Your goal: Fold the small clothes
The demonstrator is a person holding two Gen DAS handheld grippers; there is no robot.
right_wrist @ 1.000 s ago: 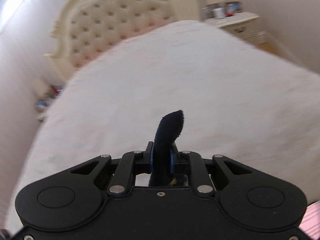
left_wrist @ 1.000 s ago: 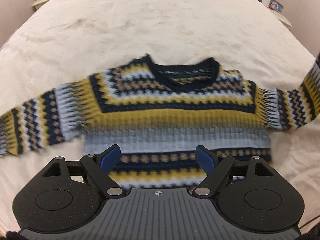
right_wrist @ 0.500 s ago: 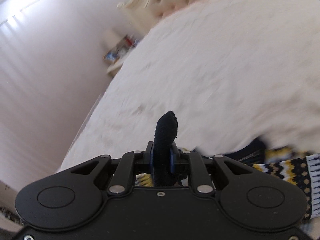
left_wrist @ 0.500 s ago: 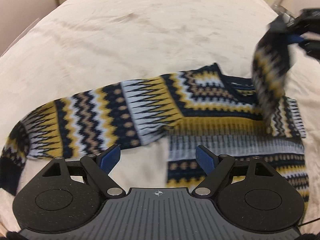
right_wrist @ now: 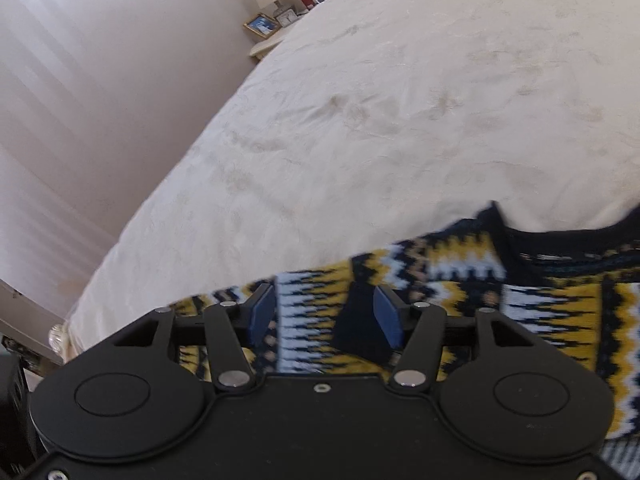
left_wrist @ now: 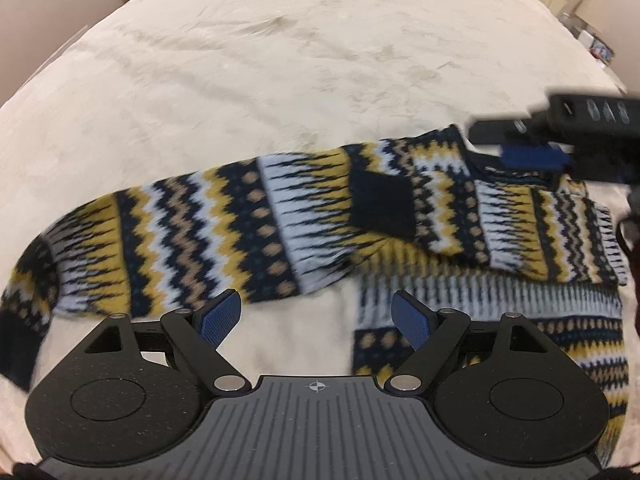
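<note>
A patterned navy, yellow and white sweater [left_wrist: 500, 216] lies flat on the cream bedspread [left_wrist: 280, 60]. Its right sleeve is folded across the chest, and the dark cuff [left_wrist: 380, 200] rests near the left shoulder. The left sleeve [left_wrist: 160, 224] stretches out to the left. My left gripper [left_wrist: 316, 316] hovers open over the bedspread just below that sleeve's armpit, holding nothing. My right gripper [right_wrist: 322, 318] is above the folded cuff [right_wrist: 360, 332]; its jaws are opening and the pads stand clear of the cuff lying under them. From the left wrist view the right gripper [left_wrist: 532, 148] shows by the collar.
A bedside table [right_wrist: 276, 32] with a lamp, picture frames and small items stands beyond the bed's far side by the wall. Another bedside table [left_wrist: 592, 36] with small items sits at the upper right. Bare bedspread extends beyond the sweater.
The right gripper carried the right sleeve's cuff across the sweater, lowered it onto the chest and let go. The left gripper shifted left, from over the hem to beside the left sleeve.
</note>
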